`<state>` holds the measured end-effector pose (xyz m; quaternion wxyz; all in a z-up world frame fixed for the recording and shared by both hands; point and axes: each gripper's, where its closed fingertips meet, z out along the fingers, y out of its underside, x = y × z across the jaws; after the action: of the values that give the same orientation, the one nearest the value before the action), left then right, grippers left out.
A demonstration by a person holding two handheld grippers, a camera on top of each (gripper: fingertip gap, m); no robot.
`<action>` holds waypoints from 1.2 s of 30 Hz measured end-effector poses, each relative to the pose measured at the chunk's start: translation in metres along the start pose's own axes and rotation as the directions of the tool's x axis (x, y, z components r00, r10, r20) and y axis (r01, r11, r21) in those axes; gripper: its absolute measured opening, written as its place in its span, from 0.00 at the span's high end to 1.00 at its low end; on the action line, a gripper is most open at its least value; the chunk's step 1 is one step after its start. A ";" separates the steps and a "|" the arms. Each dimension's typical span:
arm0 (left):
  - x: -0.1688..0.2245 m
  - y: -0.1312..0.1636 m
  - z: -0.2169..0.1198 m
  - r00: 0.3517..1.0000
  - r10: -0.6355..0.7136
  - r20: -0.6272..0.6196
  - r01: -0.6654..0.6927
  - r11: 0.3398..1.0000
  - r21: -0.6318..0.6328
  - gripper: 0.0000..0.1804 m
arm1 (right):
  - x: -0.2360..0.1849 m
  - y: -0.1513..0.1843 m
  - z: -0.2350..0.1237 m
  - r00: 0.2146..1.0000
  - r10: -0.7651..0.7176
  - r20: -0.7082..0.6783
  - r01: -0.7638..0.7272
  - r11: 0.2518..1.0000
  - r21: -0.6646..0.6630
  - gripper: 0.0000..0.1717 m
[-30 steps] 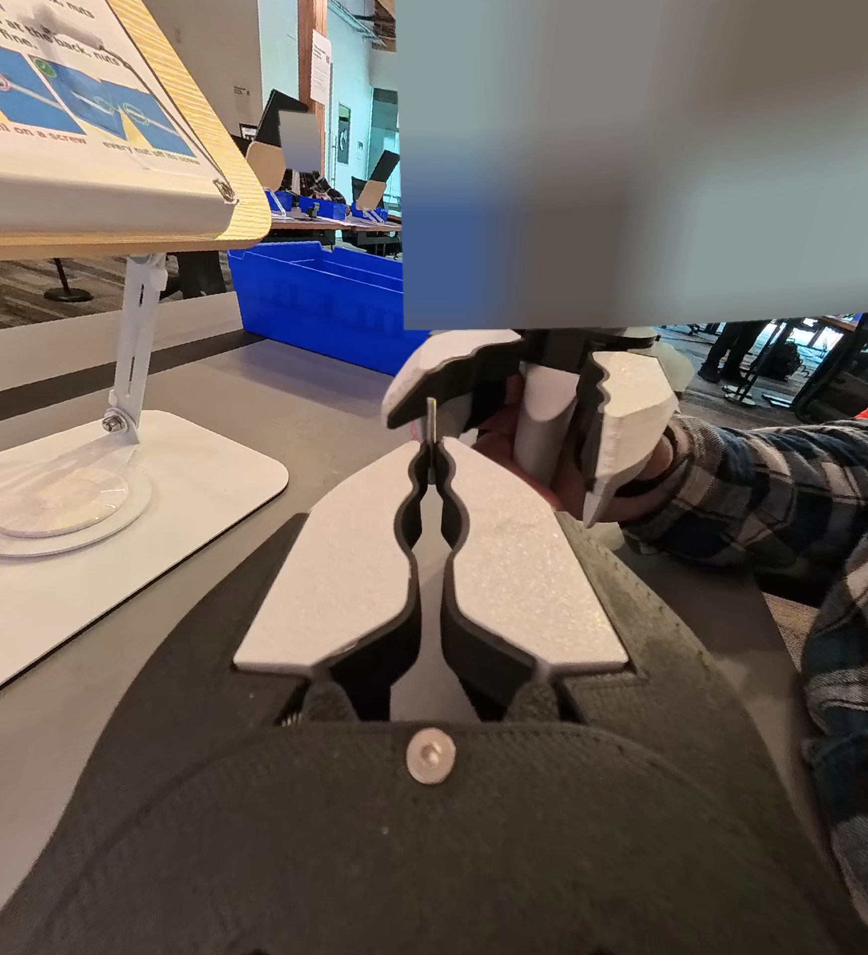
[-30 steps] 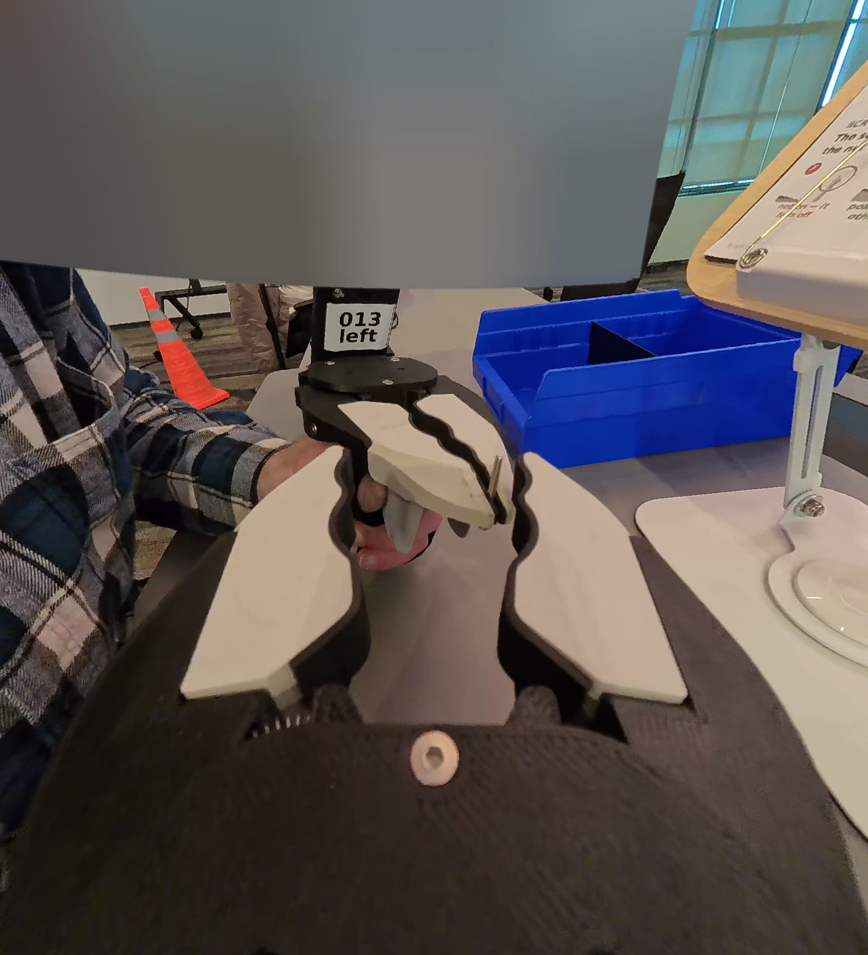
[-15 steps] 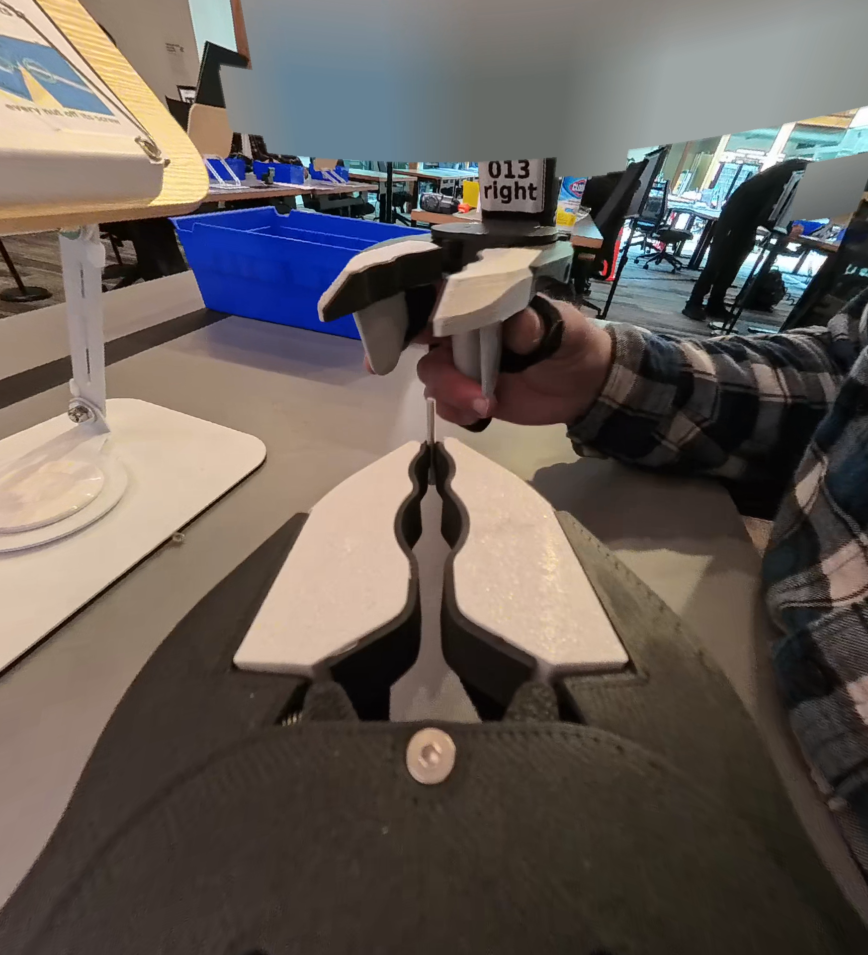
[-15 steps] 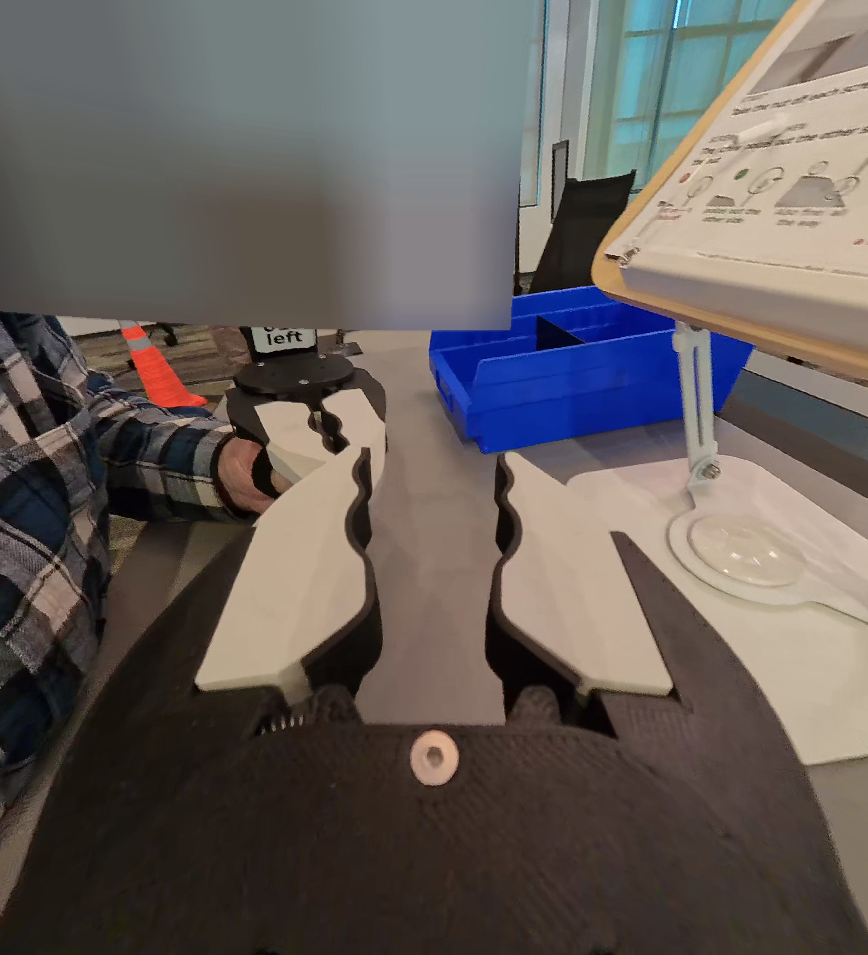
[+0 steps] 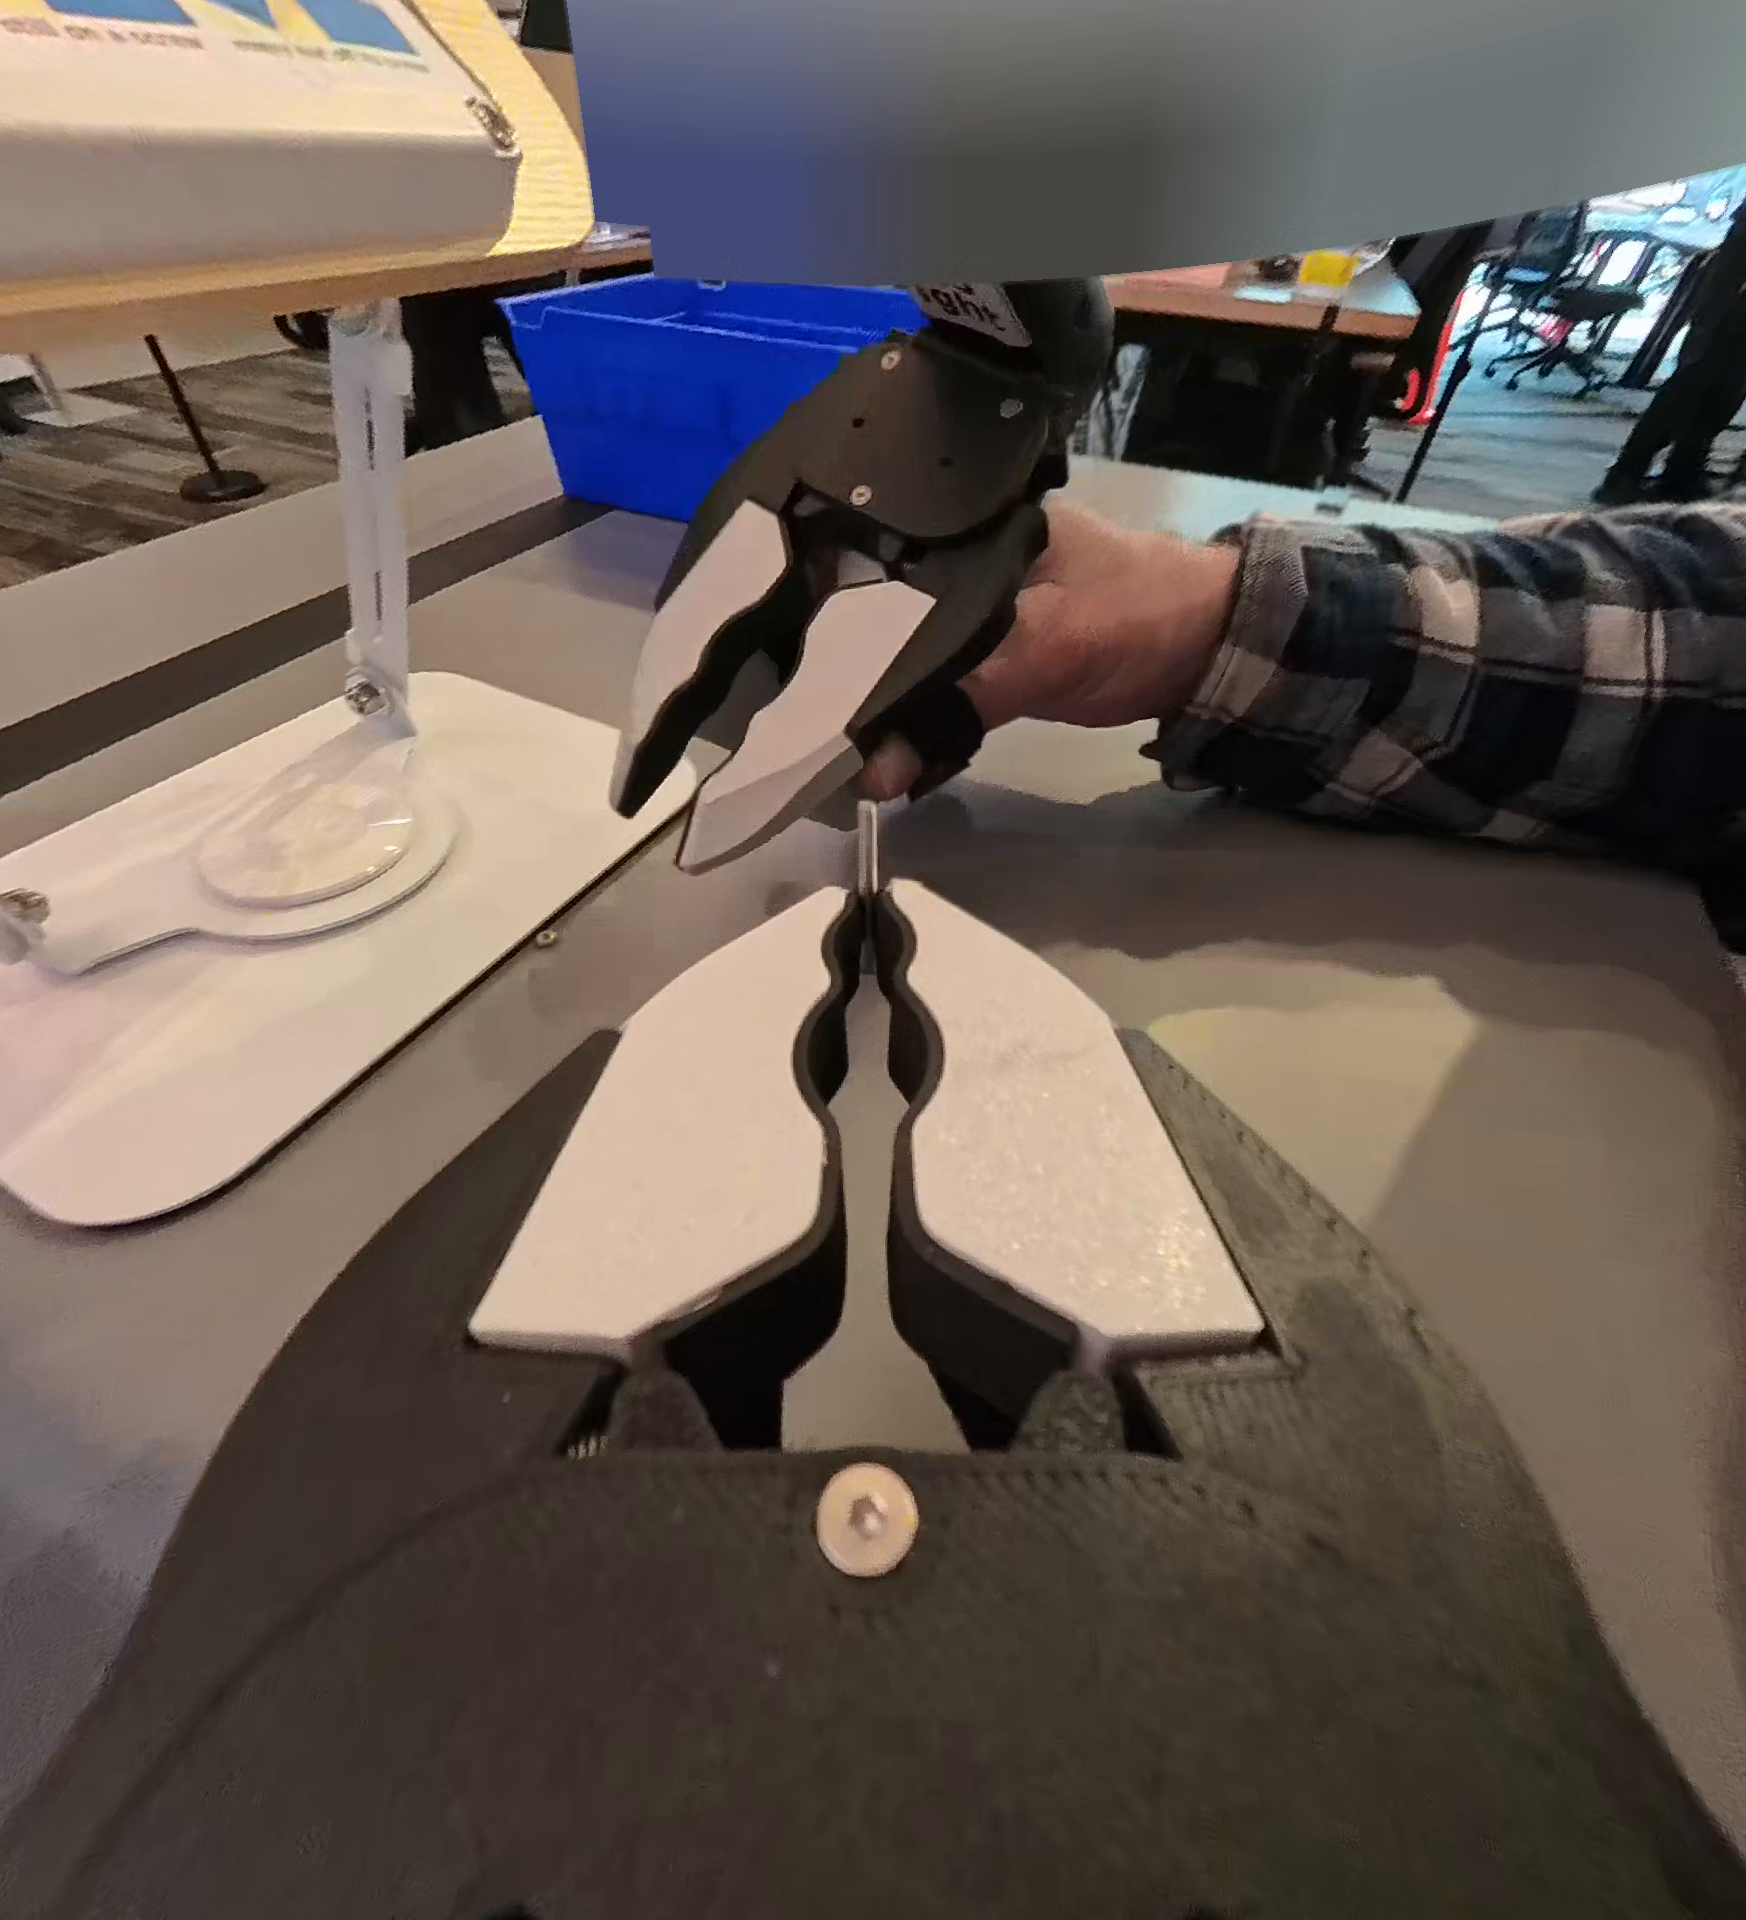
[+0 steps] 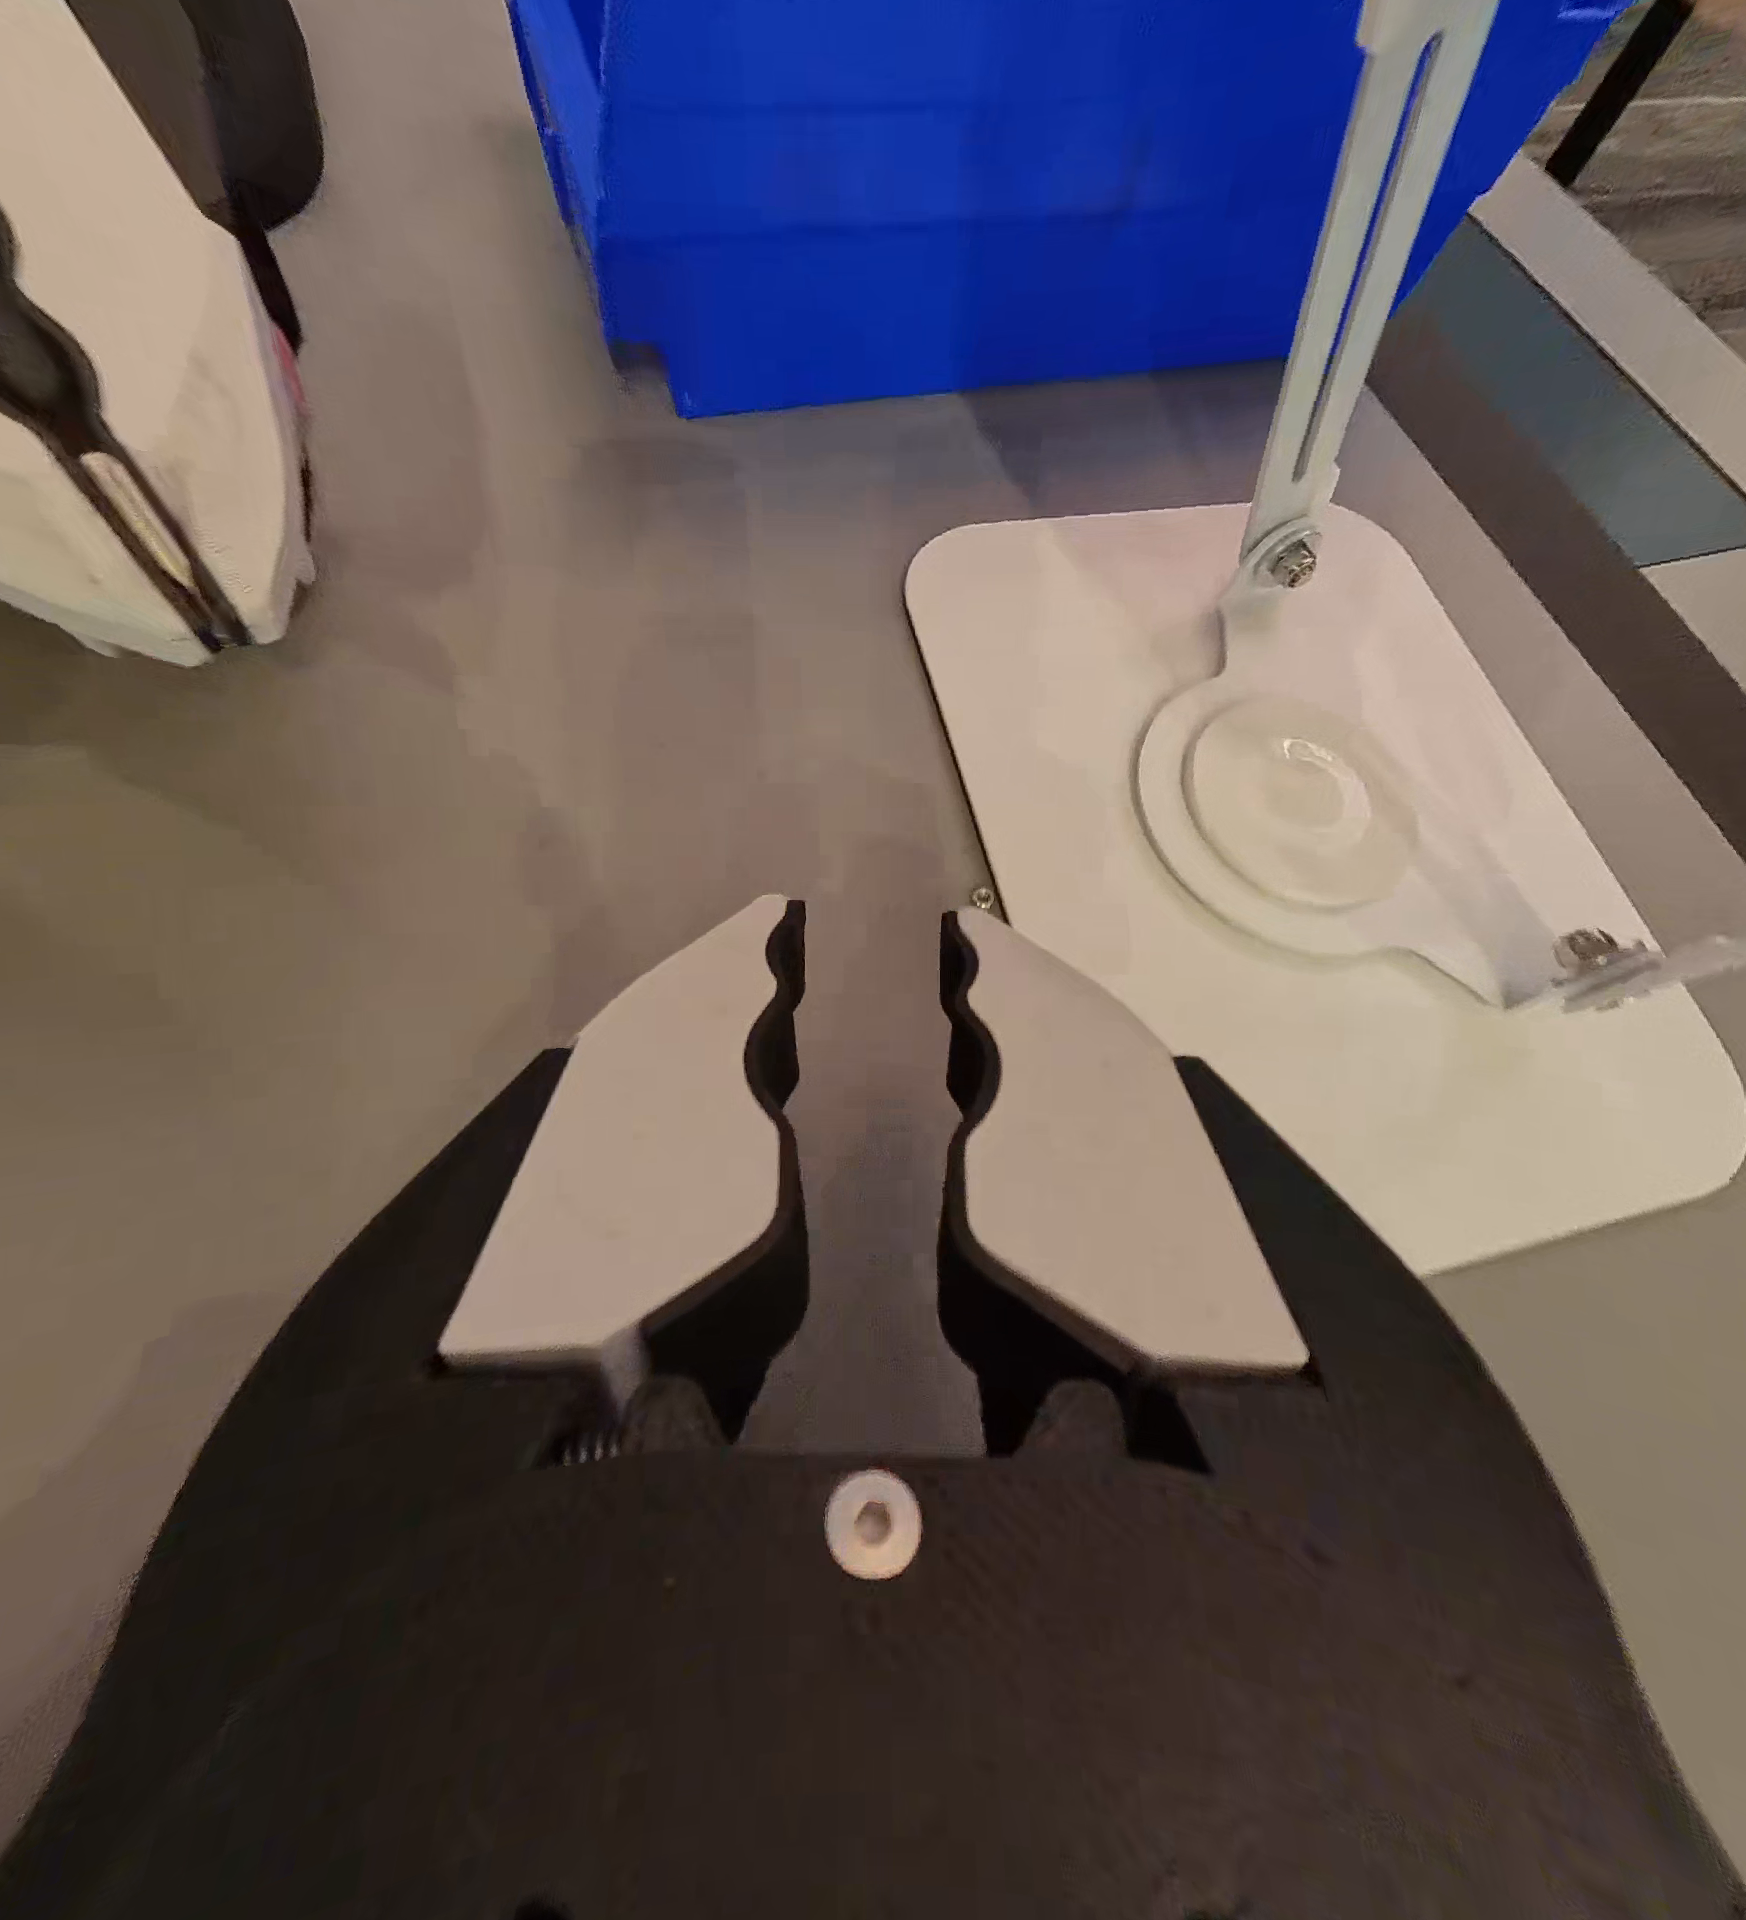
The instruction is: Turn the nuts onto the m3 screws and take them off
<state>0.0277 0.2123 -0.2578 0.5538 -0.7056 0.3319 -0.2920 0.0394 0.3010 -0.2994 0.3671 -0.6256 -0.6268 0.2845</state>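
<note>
Bin (image 6: pixel 952 208) at back of table (image 6: pixel 433 831). Stand base (image 6: pixel 1368 1091) on table right of right gripper (image 6: pixel 871 920); nut (image 6: pixel 981 896) on table, just beside base edge. Left gripper (image 6: pixel 152 540) at far left, pinching screw (image 5: pixel 867 847).

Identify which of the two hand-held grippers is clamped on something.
The left hand-held gripper: its fingers are shut on a thin metal screw standing up from the tips. The right hand-held gripper is open, with bare table between its fingers.
</note>
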 end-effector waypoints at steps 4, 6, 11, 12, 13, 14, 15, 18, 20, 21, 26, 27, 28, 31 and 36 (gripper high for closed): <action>-0.007 0.000 -0.004 1.000 -0.005 0.023 0.005 1.000 0.005 0.99 | 0.009 0.008 0.026 0.999 -0.038 0.017 0.040 0.996 -0.085 0.84; -0.009 0.000 -0.005 1.000 -0.018 0.021 0.017 1.000 0.009 0.99 | 0.009 0.007 0.034 0.999 -0.014 0.053 0.019 0.996 -0.092 0.82; -0.010 -0.001 -0.006 0.999 -0.032 0.017 0.032 0.999 0.017 0.99 | 0.007 0.009 0.040 0.995 0.006 0.098 0.005 0.994 -0.107 0.83; -0.010 -0.001 -0.006 0.999 -0.033 0.016 0.032 0.999 0.017 0.99 | 0.007 0.011 0.041 0.995 0.008 0.102 0.004 0.994 -0.112 0.83; -0.010 -0.001 -0.006 0.999 -0.031 0.017 0.031 0.999 0.017 0.99 | 0.006 0.012 0.041 0.995 0.006 0.104 0.006 0.993 -0.117 0.83; -0.010 -0.001 -0.006 0.999 -0.032 0.016 0.031 0.999 0.017 0.99 | 0.006 0.013 0.041 0.995 0.006 0.102 0.006 0.993 -0.119 0.82; -0.010 -0.001 -0.005 0.999 -0.034 0.015 0.033 0.999 0.018 0.99 | 0.006 0.013 0.041 0.995 0.007 0.099 0.005 0.993 -0.117 0.82; -0.010 -0.001 -0.005 0.999 -0.032 0.016 0.032 0.999 0.017 0.99 | 0.006 0.013 0.041 0.995 0.009 0.095 0.002 0.993 -0.117 0.81; -0.010 -0.001 -0.005 0.999 -0.033 0.015 0.033 0.999 0.018 0.99 | 0.005 0.014 0.041 0.995 0.005 0.099 0.007 0.992 -0.126 0.81; -0.010 -0.001 -0.005 0.999 -0.035 0.015 0.035 0.999 0.019 0.99 | 0.006 0.015 0.041 0.995 0.008 0.097 0.004 0.991 -0.132 0.81; -0.010 -0.001 -0.005 0.999 -0.038 0.013 0.038 0.999 0.020 0.99 | 0.005 0.016 0.042 0.995 0.017 0.101 -0.002 0.989 -0.145 0.80; -0.010 -0.001 -0.005 0.999 -0.038 0.013 0.038 0.999 0.021 0.99 | 0.005 0.017 0.043 0.995 0.014 0.103 0.001 0.989 -0.150 0.81; -0.010 -0.001 -0.005 0.999 -0.038 0.012 0.038 0.999 0.021 0.99 | 0.005 0.017 0.043 0.995 0.010 0.102 0.006 0.988 -0.152 0.80; -0.010 -0.001 -0.005 0.999 -0.039 0.012 0.039 0.999 0.020 0.99 | 0.003 0.017 0.043 0.994 0.012 0.107 0.005 0.988 -0.157 0.80; -0.010 0.000 -0.004 0.999 -0.040 0.011 0.039 0.999 0.017 0.99 | -0.001 0.019 0.039 0.992 0.020 0.121 0.003 0.982 -0.188 0.80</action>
<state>0.0186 0.2181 -0.2570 0.5555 -0.7090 0.3125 -0.3017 0.0189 0.3049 -0.3372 0.2661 -0.6415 -0.6695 0.2636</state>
